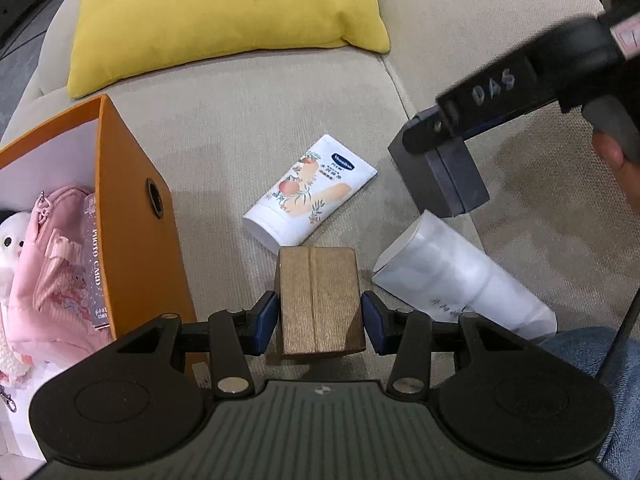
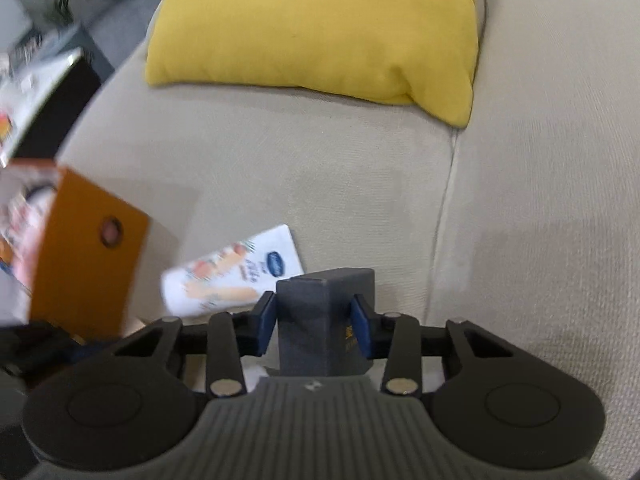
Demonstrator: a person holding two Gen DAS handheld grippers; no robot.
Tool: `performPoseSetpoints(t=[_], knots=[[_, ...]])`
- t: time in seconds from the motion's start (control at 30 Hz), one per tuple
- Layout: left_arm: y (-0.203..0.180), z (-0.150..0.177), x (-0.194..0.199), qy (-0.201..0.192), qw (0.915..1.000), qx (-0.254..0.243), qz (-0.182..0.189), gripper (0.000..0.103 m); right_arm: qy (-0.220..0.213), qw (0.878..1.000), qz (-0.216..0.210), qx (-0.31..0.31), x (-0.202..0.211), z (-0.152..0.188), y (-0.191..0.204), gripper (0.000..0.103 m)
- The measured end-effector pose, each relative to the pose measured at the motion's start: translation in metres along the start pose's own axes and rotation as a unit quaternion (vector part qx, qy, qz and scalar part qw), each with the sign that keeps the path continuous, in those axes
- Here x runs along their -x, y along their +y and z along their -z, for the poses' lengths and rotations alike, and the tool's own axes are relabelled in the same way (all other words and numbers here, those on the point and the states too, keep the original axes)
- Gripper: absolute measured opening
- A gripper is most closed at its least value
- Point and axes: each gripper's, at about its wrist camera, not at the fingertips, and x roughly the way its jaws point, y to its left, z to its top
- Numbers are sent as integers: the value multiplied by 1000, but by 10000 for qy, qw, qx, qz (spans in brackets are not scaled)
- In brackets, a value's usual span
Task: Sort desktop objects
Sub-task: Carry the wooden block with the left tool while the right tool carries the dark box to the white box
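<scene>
Wooden block point(image 1: 320, 300) clamped in left hand-held gripper point(image 1: 320, 316), grey box point(image 2: 326, 320) clamped in right hand-held gripper point(image 2: 314, 320)

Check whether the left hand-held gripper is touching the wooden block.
Touching. In the left wrist view, both blue pads of the left hand-held gripper press against the sides of the wooden block, with no gap showing.

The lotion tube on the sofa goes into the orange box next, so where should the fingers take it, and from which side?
Grip the lotion tube across its flat printed body, near the middle, coming straight down from above. It lies flat on the sofa cushion with both long edges clear; the wooden block crowds only its cap end.
</scene>
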Motion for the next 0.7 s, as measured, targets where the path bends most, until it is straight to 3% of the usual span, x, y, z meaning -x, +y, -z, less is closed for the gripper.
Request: performPoseSetpoints(t=[0.1, 0.23, 0.5, 0.7], knots=[[0, 1, -2, 36, 10000, 2, -1, 53, 49, 9995, -66, -306, -7, 1, -9, 42], [-1, 2, -4, 36, 10000, -44, -21, 53, 141, 9979, 619, -105, -21, 2, -3, 36], [2, 4, -1, -82, 9999, 58, 116, 52, 3, 9983, 578, 1, -12, 7, 10, 35], [8, 4, 27, -434, 9986, 204, 229, 52, -318, 9974, 622, 191, 3, 6, 21, 35]])
